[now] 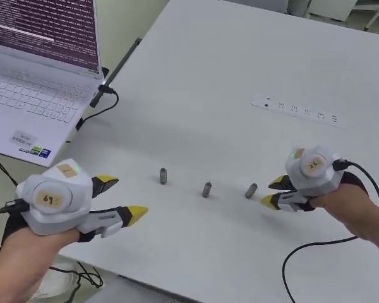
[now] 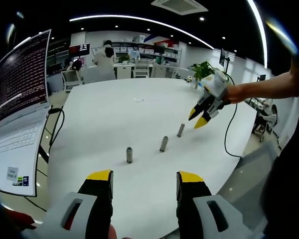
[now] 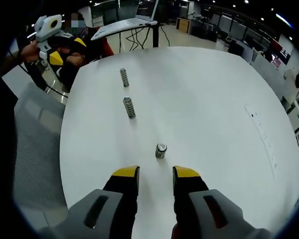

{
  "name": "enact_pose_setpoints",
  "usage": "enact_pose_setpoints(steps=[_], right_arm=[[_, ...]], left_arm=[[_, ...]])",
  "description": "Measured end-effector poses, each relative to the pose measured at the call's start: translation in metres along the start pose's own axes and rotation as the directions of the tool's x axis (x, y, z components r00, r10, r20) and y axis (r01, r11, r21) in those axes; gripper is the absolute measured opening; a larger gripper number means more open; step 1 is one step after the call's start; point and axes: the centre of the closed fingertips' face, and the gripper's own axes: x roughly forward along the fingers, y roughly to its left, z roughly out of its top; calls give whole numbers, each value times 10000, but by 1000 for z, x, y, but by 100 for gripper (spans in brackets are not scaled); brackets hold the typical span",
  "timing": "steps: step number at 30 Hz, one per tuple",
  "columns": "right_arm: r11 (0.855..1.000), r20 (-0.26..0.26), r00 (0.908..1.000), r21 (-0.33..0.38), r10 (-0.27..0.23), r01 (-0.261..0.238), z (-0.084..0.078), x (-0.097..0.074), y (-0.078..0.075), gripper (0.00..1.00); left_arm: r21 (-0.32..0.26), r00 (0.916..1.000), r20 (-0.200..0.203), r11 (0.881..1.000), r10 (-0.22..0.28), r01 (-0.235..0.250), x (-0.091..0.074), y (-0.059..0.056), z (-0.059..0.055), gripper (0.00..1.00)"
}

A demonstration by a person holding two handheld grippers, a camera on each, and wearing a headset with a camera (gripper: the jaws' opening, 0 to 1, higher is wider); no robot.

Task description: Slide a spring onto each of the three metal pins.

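Note:
Three short upright metal pins stand in a row on the white table (image 1: pixel 240 76), each with a coiled spring around it: the left one (image 1: pixel 163 176), the middle one (image 1: pixel 206 189) and the right one (image 1: pixel 251 190). My left gripper (image 1: pixel 122 199) is open and empty, a hand's width short of the left pin (image 2: pixel 129 155). My right gripper (image 1: pixel 271 192) is open with a narrower gap and nothing held, its yellow tips just right of the right pin (image 3: pixel 161 150). Beyond that one stand the middle pin (image 3: pixel 129 107) and the far pin (image 3: pixel 123 77).
An open laptop (image 1: pixel 31 82) sits at the far left with a dark cable (image 1: pixel 104 101) plugged into it. A white power strip (image 1: pixel 300 111) lies at the back right. The table's near edge (image 1: pixel 177 291) runs just below my hands. A black cable (image 1: pixel 303 252) trails from the right gripper.

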Motion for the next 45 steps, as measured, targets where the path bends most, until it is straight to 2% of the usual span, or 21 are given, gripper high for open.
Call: enact_pose_setpoints(steps=[5,11,16,22,27,39,45], right_arm=[[9984,747,9968,522,-271,232,10,-14,8,26],[9956,1277,9906,853,-498,391,19,-26,19,29],[9880,1881,9788,1446,-816,545,26,-39,31,31],[9794,2257,9668,1863,-1200,780,27,-54,44,34],[9610,2720,9471,2584,-1703,986,27,-69,52,37],[9200,3003,9134,3582,-2748,1590,8,-107,67,44],[9043,2952,9083,3928,-2962,1672,-2,-112,73,47]], left_arm=[[172,9999,92,9998,-112,110,-1,-4,3,46],[240,9996,227,9996,-149,143,-4,-5,7,46],[218,9990,419,9997,-121,112,-6,-2,12,46],[250,9983,549,9995,-180,166,-7,1,17,46],[351,9975,625,9989,-324,302,-8,1,22,46],[558,9955,785,9972,-535,492,-8,0,41,47],[489,9953,859,9980,-438,397,-8,4,47,48]])
